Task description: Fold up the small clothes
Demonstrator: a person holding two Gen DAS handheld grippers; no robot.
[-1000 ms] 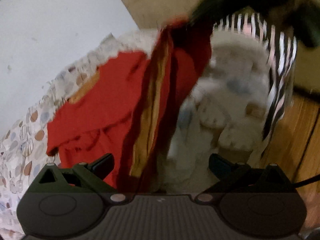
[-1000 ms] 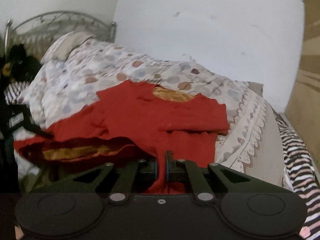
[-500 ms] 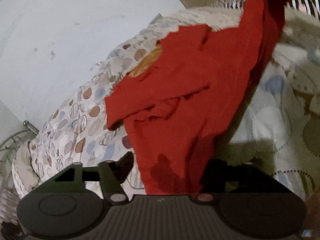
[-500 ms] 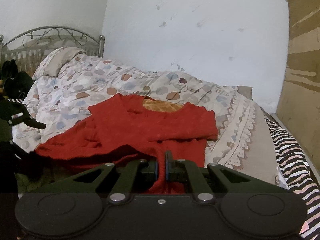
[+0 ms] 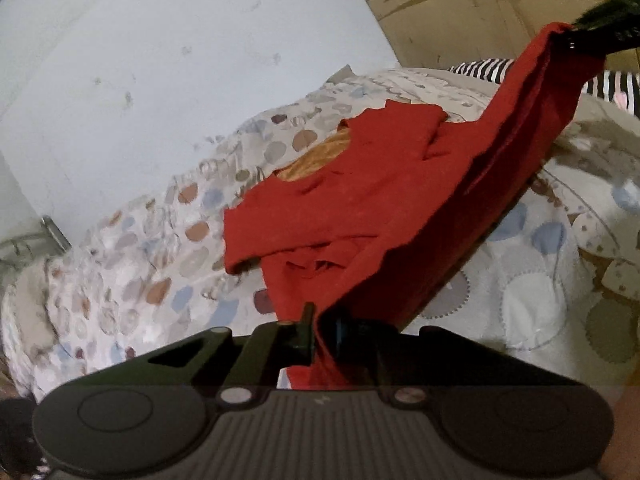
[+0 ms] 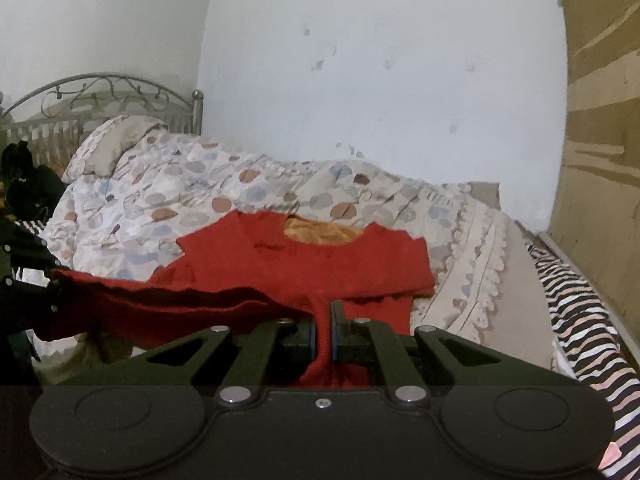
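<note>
**Red top held at both hem corners over the quilt**

Red knit top (image 6: pixel 304 264) lay mid-frame on the dotted quilt (image 6: pixel 192 196), collar end flat, orange lining showing at the neck. Right gripper (image 6: pixel 323 330) was clenched on a pinch of the hem at lower centre of its view. Left gripper (image 5: pixel 320 334) was clenched on the other hem corner, lower centre of the left view; the hem ran taut between them, up to the right gripper at upper right (image 5: pixel 600 32). Lifted hem edge hung clear of the quilt; sleeves lay folded in over the body. Open quilt sat left of and behind the top. Quilt's scalloped border (image 6: pixel 480 264) ran just right of it, striped sheet (image 6: pixel 580 320) beyond at lower right. White wall (image 6: pixel 360 80) backed the bed; metal headboard (image 6: pixel 100 96) at upper left.

Versus half a second earlier: left jaws were spread then, now shut on cloth.
</note>
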